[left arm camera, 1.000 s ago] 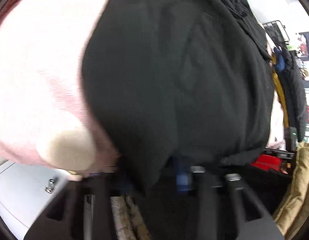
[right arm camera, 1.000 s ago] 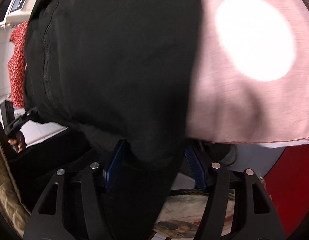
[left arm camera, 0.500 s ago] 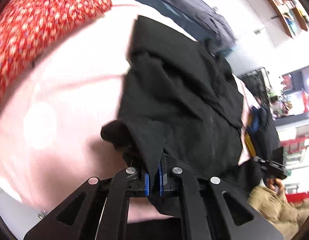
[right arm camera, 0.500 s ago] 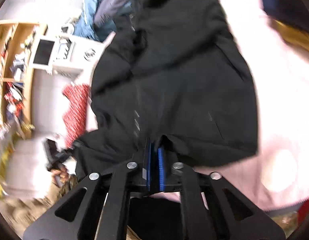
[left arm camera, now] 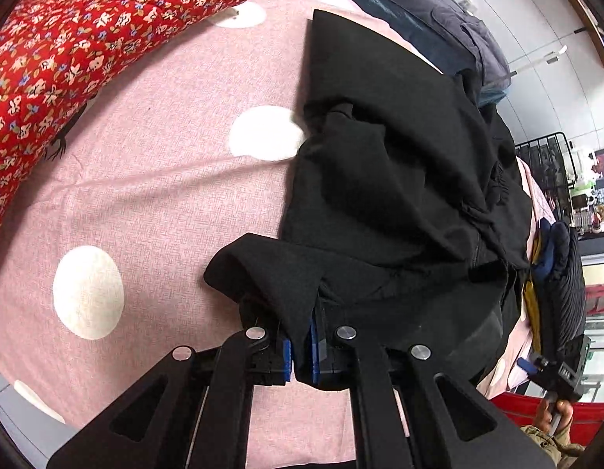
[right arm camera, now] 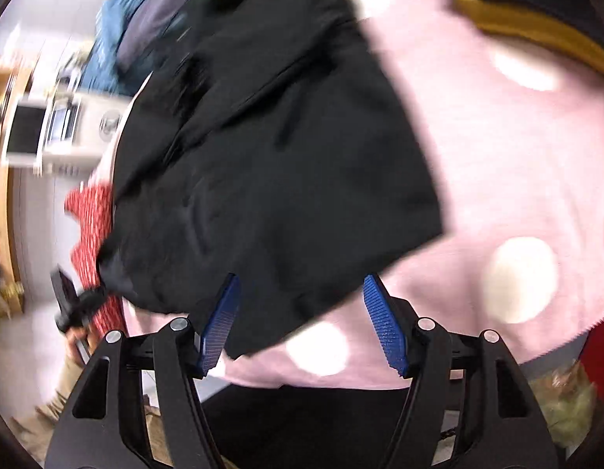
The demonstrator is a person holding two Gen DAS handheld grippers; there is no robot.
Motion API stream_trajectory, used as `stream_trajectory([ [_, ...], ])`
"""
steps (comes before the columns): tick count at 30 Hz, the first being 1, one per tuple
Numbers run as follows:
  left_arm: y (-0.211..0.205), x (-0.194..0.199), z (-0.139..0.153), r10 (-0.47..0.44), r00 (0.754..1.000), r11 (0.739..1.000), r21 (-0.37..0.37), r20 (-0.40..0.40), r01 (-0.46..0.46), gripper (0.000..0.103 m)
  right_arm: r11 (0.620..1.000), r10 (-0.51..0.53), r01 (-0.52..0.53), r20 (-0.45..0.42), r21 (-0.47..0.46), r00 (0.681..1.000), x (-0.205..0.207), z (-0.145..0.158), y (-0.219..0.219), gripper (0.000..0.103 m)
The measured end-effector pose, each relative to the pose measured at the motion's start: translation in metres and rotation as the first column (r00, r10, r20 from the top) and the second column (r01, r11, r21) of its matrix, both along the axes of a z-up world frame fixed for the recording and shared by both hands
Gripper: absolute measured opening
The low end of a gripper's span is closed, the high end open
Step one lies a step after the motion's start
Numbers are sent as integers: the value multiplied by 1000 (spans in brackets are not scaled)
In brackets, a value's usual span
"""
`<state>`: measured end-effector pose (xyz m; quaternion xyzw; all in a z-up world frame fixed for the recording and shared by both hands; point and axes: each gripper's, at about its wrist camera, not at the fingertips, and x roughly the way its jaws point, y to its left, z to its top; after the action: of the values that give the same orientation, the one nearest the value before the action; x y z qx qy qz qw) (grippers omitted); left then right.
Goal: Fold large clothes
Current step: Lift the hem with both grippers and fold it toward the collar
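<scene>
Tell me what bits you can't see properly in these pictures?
- Black garment: what kind it is; it lies bunched in the left wrist view and blurred in the right.
- Its corner inside the shut left claw: hidden by the blue pads.
- Shelves, right wrist view: smeared by motion blur.
- Person's hand: cut off by the picture's edge.

text: none readable | labels: none readable | both views checked

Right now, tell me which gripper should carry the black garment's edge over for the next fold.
Probably left: the left gripper is clamped on the black garment, while the right gripper has just opened, holding nothing.
</scene>
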<state>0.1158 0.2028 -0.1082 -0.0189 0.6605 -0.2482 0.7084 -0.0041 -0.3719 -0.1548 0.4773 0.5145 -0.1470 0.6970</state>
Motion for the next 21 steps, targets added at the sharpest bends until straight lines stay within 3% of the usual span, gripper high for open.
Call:
stream_trajectory([
  [2,-4,0,-2,2,1000,1000,3,-2,-2,6,991,124,-126,-46,-49,991,35,-3,32,66],
  [4,-6,1,0,-1,1000,1000,4,1,1,6,972,198,-214,-148,-94,969,60,-9,62,66],
  [10,-17,1,19,-28,999,999,-19,29,28,6,955,234,-274,-277,-115,932,100,-43,95,64],
  [12,-21,1,24,-30,999,999,-25,34,31,6,945,238,-293,-307,-146,921,98,-45,97,43],
  [13,-22,1,26,-30,999,999,-29,33,31,6,940,242,-303,-318,-156,916,96,-46,97,16],
  [17,-27,0,44,-32,999,998,-55,40,34,6,958,122,-191,-294,-216,948,51,-24,60,9],
  [19,-28,-1,56,-43,998,997,-64,46,46,6,972,39,-94,-246,-216,968,16,1,31,9],
  [21,-30,-2,71,-59,997,996,-64,57,63,6,962,-40,-28,-241,-271,970,-21,34,4,8],
])
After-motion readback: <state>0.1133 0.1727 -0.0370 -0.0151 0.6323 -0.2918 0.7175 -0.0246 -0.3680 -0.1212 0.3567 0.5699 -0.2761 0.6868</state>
